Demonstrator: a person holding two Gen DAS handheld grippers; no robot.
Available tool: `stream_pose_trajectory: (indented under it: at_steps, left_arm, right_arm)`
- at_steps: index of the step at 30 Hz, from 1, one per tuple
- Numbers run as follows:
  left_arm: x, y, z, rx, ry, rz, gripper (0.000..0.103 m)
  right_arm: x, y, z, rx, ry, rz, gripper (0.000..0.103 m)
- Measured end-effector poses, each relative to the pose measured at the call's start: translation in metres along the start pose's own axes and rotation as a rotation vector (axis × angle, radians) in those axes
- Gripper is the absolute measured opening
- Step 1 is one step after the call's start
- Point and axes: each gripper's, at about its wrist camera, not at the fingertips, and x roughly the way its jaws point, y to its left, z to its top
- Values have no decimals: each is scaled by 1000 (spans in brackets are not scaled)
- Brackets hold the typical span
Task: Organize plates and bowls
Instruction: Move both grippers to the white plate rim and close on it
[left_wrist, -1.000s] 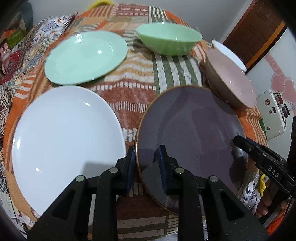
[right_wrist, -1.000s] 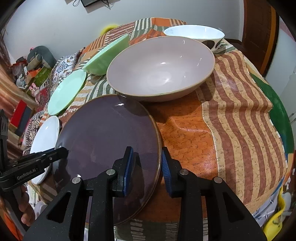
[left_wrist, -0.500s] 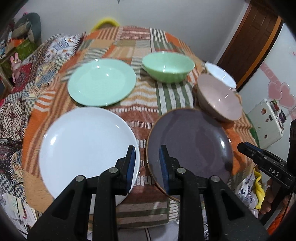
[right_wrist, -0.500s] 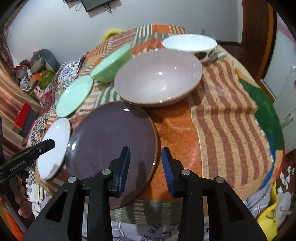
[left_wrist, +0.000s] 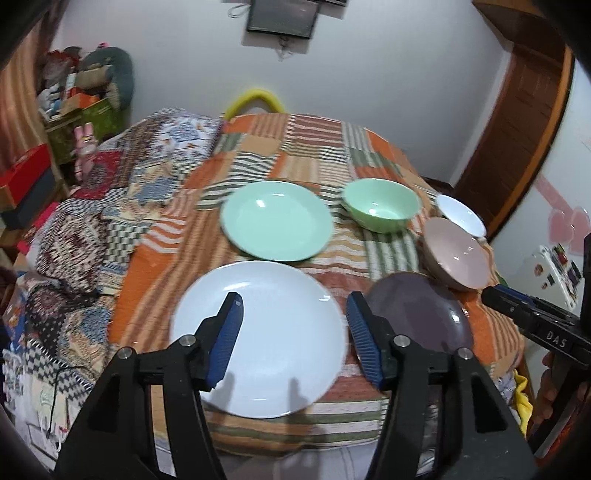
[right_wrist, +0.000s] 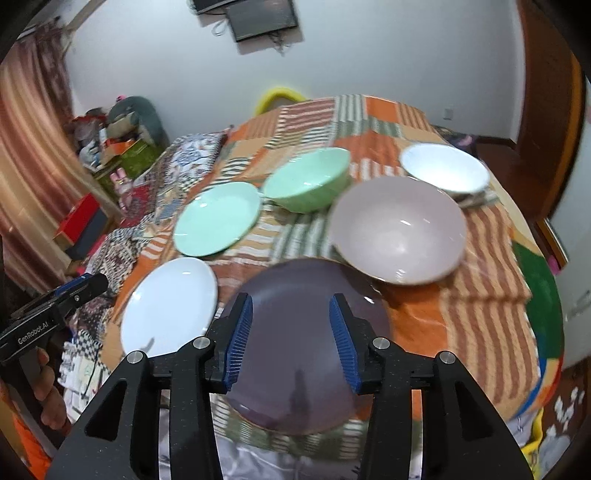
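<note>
While both tools hang above the near edge of the table (left_wrist: 280, 155), nothing is held: the left gripper (left_wrist: 293, 339) has its blue-padded jaws spread wide over the white plate (left_wrist: 258, 332), and the right gripper (right_wrist: 291, 341) is spread just as wide over the purple plate (right_wrist: 295, 332). A patchwork cloth (right_wrist: 491, 266) of orange, green and cream stripes covers the round table and droops over its rim. The white plate lies at the near left edge and the purple plate just beside it at the near right edge. Behind them, toward the middle, sits the green plate (left_wrist: 277, 219), with the green bowl (left_wrist: 380, 208) just to its right. The pink bowl (right_wrist: 397, 229) stands toward the right edge, its rim overlapping the purple plate's far edge from where I stand, though I cannot tell whether they touch. The white bowl (right_wrist: 445, 171) sits behind it, near the far right edge. Beyond the far edge pokes a yellow chair back (left_wrist: 255, 99). A dark screen (left_wrist: 282, 16) hangs on the pale wall, a brown wooden door (left_wrist: 517, 140) stands to the right, and cluttered boxes and toys (left_wrist: 74, 110) pile up at the left beside a striped curtain (right_wrist: 29, 155).
</note>
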Motion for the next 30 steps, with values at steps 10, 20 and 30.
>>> stream_pose_trajectory:
  at_steps: [10,20,30]
  left_arm:
    - [11,70,-18,-118,49,106,58]
    - [49,110,-38,-208,151,119,58]
    - [82,131,-48,-252,220,90,58]
  right_arm:
    - [44,51,7,-99,51,67,53]
    - [84,79,8,-153,131,80,53]
    - [129,87,6,-150,233,70,53]
